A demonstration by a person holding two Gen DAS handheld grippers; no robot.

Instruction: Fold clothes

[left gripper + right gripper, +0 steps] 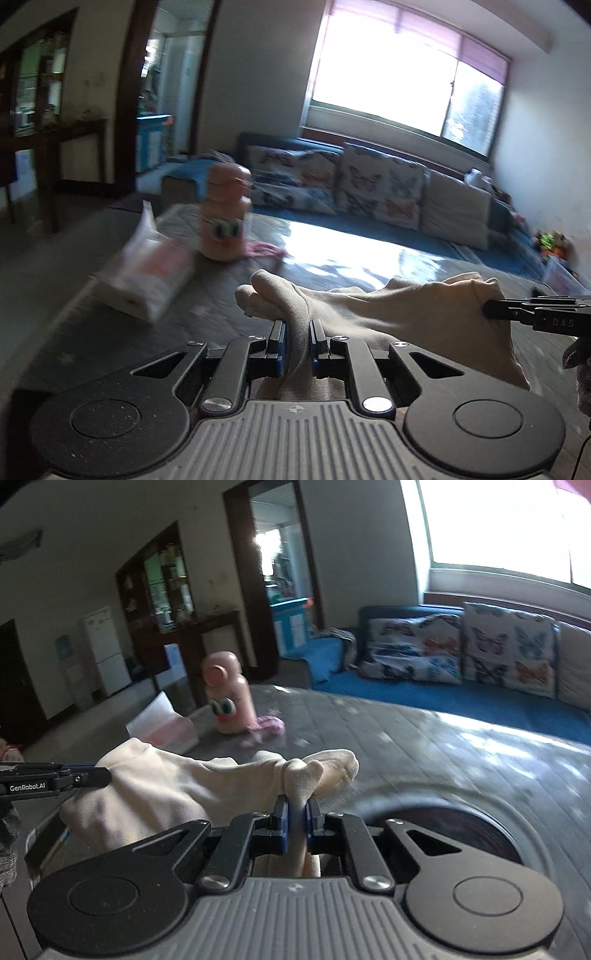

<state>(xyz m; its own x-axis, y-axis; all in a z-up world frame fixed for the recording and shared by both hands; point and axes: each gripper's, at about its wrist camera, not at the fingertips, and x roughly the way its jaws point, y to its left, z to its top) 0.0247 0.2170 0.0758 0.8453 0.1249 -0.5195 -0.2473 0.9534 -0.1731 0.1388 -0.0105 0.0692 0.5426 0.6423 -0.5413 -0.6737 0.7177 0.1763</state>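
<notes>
Garment: we hold a cream garment [406, 310] bunched and stretched between our two tools, lifted above the tabletop [351, 258].
Left tool: our left tool [296, 328] is clamped on one gathered edge of the cloth.
Right tool: our right tool [296, 805] pinches the other gathered edge tightly.
Nearby: a pink bottle [229, 698] with cartoon eyes stands upright on the tabletop, a tissue pack [147, 280] just beside it.
Behind: a blue sofa [443, 698] with butterfly cushions under a bright window.

A cream, soft garment [388, 314] hangs bunched and stretched between two pinched ends, lifted just above the grey surface [424, 738].
</notes>
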